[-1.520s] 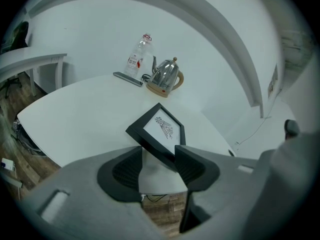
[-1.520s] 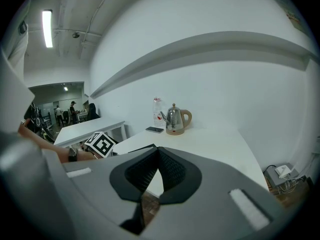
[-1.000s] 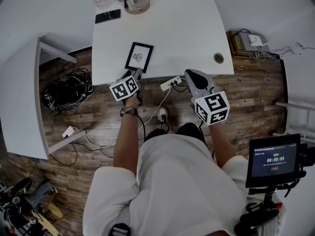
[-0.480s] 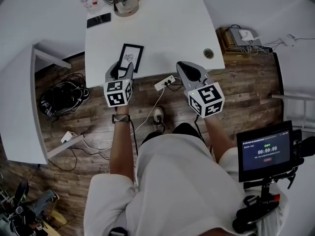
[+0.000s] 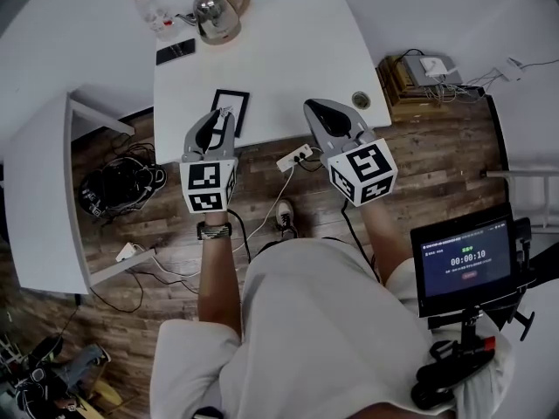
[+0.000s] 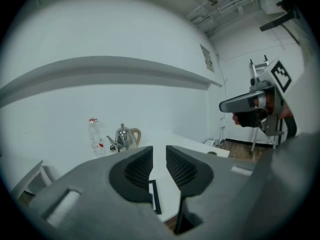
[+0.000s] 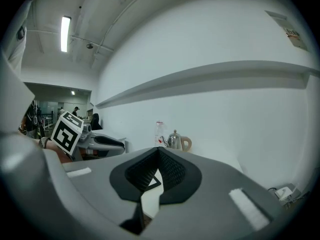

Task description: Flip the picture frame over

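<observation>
The black picture frame (image 5: 234, 105) lies flat and picture side up near the front edge of the white table (image 5: 288, 51). My left gripper (image 5: 216, 115) hangs over the frame's near left corner. Its jaws are closing, a narrow gap is still between them, and nothing is in it. Through that gap in the left gripper view (image 6: 159, 153) a strip of the frame (image 6: 155, 199) shows below. My right gripper (image 5: 314, 106) hovers over the table edge to the right of the frame, shut and empty; in its own view (image 7: 158, 153) a frame corner (image 7: 152, 182) shows under the jaws.
A steel kettle (image 5: 213, 13), a plastic bottle (image 5: 147, 5) and a dark phone (image 5: 175, 51) sit at the table's far left. A cable hole (image 5: 360, 100) is near the right front corner. A power strip (image 5: 293, 157) and cables lie on the wood floor below.
Both grippers have risen from below the table edge to above it. The left one rolled and its jaws narrowed from wide open. The frame has not moved.
</observation>
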The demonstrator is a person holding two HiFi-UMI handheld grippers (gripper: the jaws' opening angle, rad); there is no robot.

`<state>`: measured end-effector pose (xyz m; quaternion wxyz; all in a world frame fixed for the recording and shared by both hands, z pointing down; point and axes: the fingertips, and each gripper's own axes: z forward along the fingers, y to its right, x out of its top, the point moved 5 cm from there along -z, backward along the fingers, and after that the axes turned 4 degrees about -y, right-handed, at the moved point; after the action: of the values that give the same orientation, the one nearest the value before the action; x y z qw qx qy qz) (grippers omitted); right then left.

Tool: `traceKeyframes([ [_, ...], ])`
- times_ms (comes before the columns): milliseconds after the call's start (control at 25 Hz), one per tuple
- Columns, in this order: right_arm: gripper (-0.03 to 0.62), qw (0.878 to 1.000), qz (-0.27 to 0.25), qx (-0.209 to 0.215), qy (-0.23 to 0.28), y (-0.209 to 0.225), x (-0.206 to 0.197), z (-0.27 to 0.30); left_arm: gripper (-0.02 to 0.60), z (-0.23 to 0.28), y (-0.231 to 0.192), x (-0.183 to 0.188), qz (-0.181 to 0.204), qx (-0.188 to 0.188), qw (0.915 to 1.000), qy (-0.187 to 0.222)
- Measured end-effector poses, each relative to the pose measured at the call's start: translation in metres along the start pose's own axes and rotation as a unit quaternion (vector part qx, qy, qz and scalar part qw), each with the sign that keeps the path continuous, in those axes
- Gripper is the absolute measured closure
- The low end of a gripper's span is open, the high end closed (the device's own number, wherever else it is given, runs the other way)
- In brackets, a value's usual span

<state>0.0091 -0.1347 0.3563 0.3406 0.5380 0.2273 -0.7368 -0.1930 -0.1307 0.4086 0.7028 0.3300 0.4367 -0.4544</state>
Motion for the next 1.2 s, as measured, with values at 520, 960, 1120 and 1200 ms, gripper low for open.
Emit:
traceKeyframes([
  [520,0.592,0.996,-0.056,0.014,0.067,-0.005,0.071,-0.062,0.577,-0.071,0.048,0.099,0.064,0.019,0.9930,0.098],
  [960,0.592,0.995,-0.065,0.004,0.073,-0.005,0.085,-0.064,0.577,-0.080,0.055,0.124,0.081,0.006,0.9907,0.109],
  [1120,0.592,0.995,-0.066,0.003,0.076,-0.005,0.087,-0.064,0.577,-0.079,0.055,0.127,0.081,0.010,0.9906,0.109],
  [1200,0.592,0.995,-0.067,0.002,0.078,-0.004,0.090,-0.064,0.577,-0.079,0.055,0.129,0.085,0.010,0.9901,0.111],
])
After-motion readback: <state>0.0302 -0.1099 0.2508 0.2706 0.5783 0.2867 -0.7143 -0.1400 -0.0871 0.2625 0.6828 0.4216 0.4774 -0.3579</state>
